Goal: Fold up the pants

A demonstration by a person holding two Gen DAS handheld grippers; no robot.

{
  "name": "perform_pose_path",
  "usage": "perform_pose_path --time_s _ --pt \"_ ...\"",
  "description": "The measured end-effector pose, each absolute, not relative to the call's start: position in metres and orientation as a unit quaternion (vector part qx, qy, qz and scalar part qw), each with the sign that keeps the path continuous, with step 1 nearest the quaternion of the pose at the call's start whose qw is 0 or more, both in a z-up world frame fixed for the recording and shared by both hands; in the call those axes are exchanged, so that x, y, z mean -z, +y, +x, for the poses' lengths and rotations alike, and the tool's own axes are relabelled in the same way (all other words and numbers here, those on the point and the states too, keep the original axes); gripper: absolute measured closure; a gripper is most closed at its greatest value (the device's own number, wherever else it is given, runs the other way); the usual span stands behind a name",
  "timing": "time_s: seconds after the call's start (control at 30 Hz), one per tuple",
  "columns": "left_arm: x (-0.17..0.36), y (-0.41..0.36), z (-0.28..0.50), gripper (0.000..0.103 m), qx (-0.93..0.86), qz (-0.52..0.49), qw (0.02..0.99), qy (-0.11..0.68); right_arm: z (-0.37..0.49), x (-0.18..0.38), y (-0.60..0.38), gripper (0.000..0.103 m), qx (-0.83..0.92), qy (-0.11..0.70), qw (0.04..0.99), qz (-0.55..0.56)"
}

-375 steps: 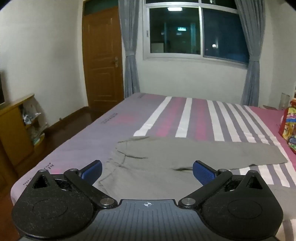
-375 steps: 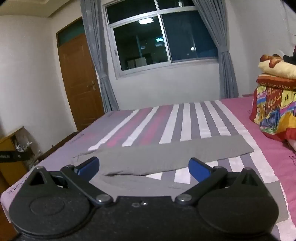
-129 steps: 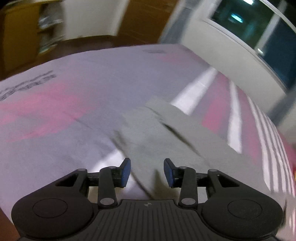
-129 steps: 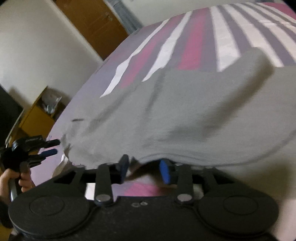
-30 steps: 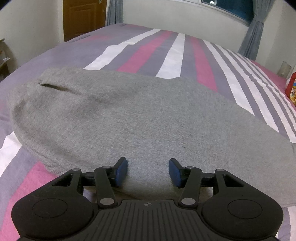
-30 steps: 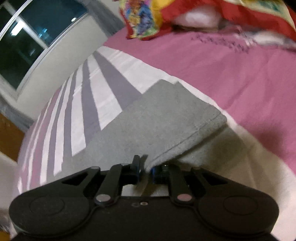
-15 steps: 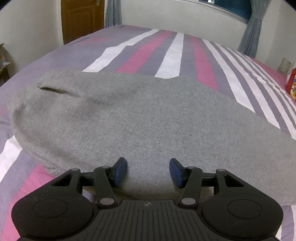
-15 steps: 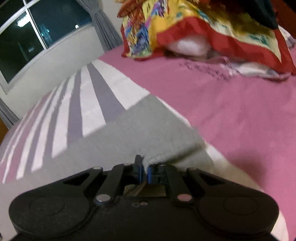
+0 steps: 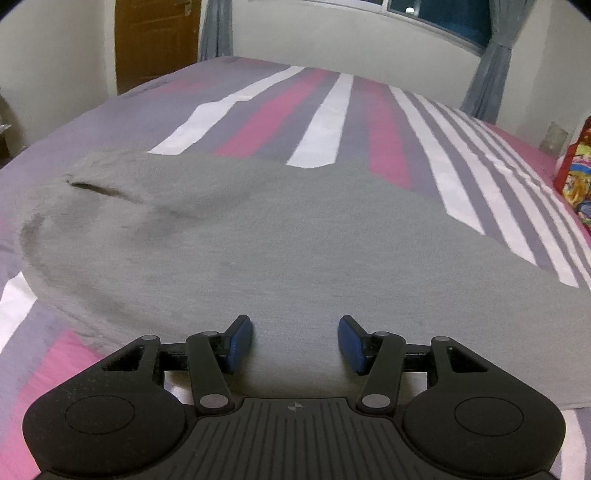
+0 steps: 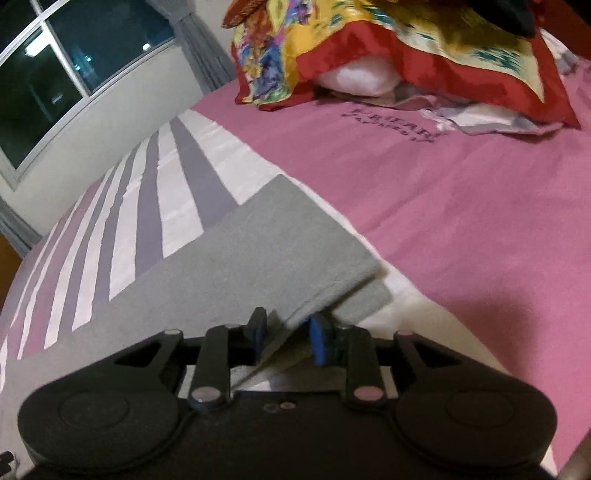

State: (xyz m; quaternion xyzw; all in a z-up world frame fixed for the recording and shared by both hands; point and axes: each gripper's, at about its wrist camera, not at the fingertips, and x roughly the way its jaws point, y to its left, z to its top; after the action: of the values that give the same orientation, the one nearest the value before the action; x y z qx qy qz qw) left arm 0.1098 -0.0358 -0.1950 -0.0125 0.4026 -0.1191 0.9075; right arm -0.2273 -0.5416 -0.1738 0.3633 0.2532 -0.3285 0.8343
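Observation:
The grey pants [image 9: 280,243] lie flat across the striped bed, one leg folded onto the other, waist end with a dark pocket slit at the left. My left gripper [image 9: 295,341] is open, its blue pads just above the near edge of the pants, holding nothing. In the right wrist view the leg-cuff end of the pants [image 10: 266,251] lies by the pink part of the sheet. My right gripper [image 10: 286,338] stands partly open, with the upper leg's edge lying loose between its pads.
The bed [image 9: 325,110] has purple, pink and white stripes. A pile of colourful bedding and a white pillow [image 10: 388,48] sits at the head of the bed, beyond the cuffs. A wooden door [image 9: 155,40] and a curtained window [image 9: 443,14] are at the back.
My right gripper has opened: its pads were pinched on the cuff edge and now stand apart with the fabric loose between them. My left gripper stayed open and barely moved.

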Motion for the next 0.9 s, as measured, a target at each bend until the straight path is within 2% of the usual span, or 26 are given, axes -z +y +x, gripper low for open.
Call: perform_pose_path --time_s 0.17,0.23,0.67,0.73,0.8,0.9 --pt "0.202 -0.047 0.106 0.050 0.125 0.009 0.907 0.403 -0.235 0.186 -0.547 0.072 0.318 0.252 0.825 0.394" --pt "0.201 -0.047 0.104 0.050 0.125 0.011 0.907 0.403 -0.236 0.185 -0.549 0.076 0.324 0.246 0.820 0.403" --pt "0.201 -0.046 0.104 0.049 0.126 0.014 0.906 0.404 -0.241 0.190 -0.561 0.076 0.285 0.206 0.814 0.463" --pt "0.202 -0.047 0.105 0.048 0.126 0.016 0.906 0.404 -0.237 0.189 -0.564 0.081 0.285 0.204 0.818 0.457" --pt "0.203 -0.048 0.106 0.047 0.123 0.016 0.906 0.405 -0.229 0.190 -0.568 0.097 0.285 0.208 0.819 0.453" --pt "0.203 -0.049 0.105 0.044 0.125 0.020 0.906 0.404 -0.222 0.185 -0.568 0.097 0.276 0.202 0.819 0.460"
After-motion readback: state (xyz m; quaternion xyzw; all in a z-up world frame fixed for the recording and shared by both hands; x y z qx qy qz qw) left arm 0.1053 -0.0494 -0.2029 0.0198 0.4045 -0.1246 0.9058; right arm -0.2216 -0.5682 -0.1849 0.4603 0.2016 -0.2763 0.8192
